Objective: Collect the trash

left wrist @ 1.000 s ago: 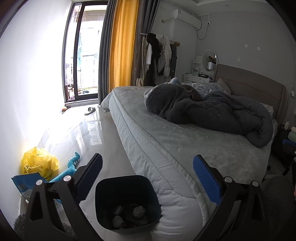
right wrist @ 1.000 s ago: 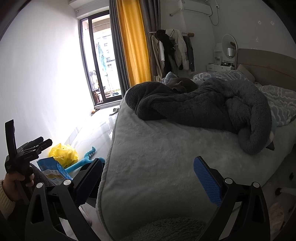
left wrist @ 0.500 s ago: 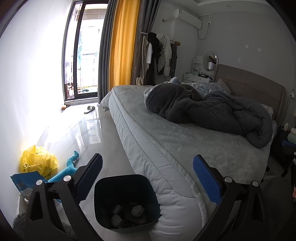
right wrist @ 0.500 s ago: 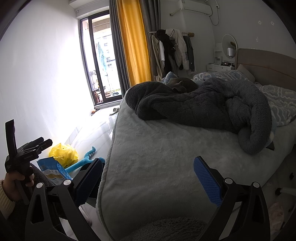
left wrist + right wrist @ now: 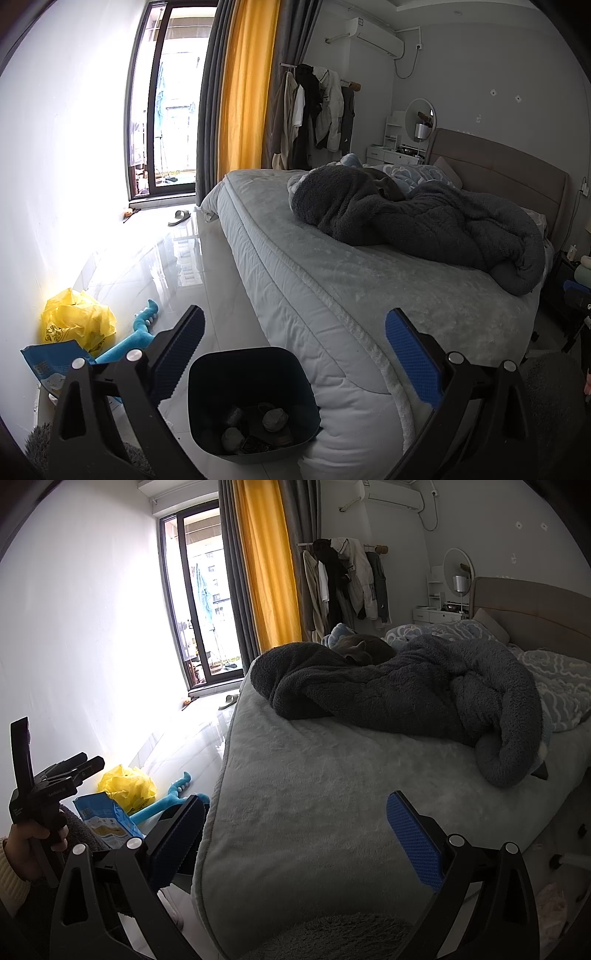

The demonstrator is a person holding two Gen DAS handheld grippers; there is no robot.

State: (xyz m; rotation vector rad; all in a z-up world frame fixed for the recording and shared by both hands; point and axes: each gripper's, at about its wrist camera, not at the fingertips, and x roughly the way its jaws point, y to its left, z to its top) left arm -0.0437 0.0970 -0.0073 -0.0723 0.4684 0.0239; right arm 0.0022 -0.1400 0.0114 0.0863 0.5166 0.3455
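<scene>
The left gripper (image 5: 295,354) was held up over the floor beside the bed (image 5: 369,280). Its two fingers, with blue pads (image 5: 413,362), were spread wide apart and held nothing. Between them and a little lower stood a dark bin (image 5: 255,402) on the shiny floor (image 5: 155,266). The bin touched the bottom corner of the bed. Down inside the bin lay a few balls of crumpled trash (image 5: 275,420).

The right gripper (image 5: 295,842) was over the foot of the bed. Its fingers were spread wide too, and nothing was between them. The left gripper could also be seen from the right camera, far to the left, with a hand (image 5: 29,853) wrapped round its handle.

A big dark grey blanket (image 5: 406,690) lay in a heap across the bed. By the white wall (image 5: 55,166), on the floor, sat a crumpled yellow bag (image 5: 79,321). Just beside it lay a blue packet (image 5: 51,363) and a blue toy (image 5: 136,332). These three were close together, to the left of the bin and apart from it. Farther off, near the glass door (image 5: 166,122), a slipper (image 5: 180,217) lay on the floor. A yellow curtain (image 5: 247,88) hung next to the door, and some coats (image 5: 317,107) hung on a rack behind the bed.
</scene>
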